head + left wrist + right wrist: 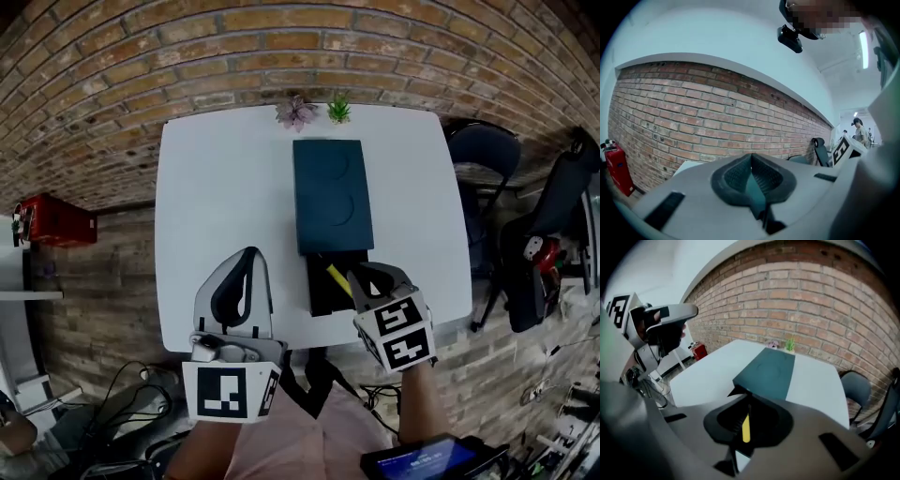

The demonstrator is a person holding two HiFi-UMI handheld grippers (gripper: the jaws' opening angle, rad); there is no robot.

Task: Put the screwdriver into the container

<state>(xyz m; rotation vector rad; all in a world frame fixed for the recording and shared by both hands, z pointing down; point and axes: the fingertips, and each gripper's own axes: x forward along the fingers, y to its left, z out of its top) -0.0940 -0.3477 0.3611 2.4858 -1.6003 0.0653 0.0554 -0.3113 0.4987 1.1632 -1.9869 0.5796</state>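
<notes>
A dark teal container (332, 192) lies on the white table (225, 187), with its black drawer (322, 298) pulled out toward me. The yellow-handled screwdriver (337, 278) lies slanted inside the drawer. My right gripper (364, 275) hovers over the drawer's right side, its jaws a narrow gap apart. In the right gripper view the yellow handle (746, 427) shows through that gap, below the right gripper (750, 400), with the container (771, 371) beyond. My left gripper (247, 255) is raised at the table's near left, shut and empty. The left gripper (751, 157) points at the brick wall.
Two small potted plants (297, 112) (338, 109) stand at the table's far edge. Dark chairs (487, 155) are to the right of the table. A red fire extinguisher (52, 222) sits by the wall at left. Cables lie on the floor near me.
</notes>
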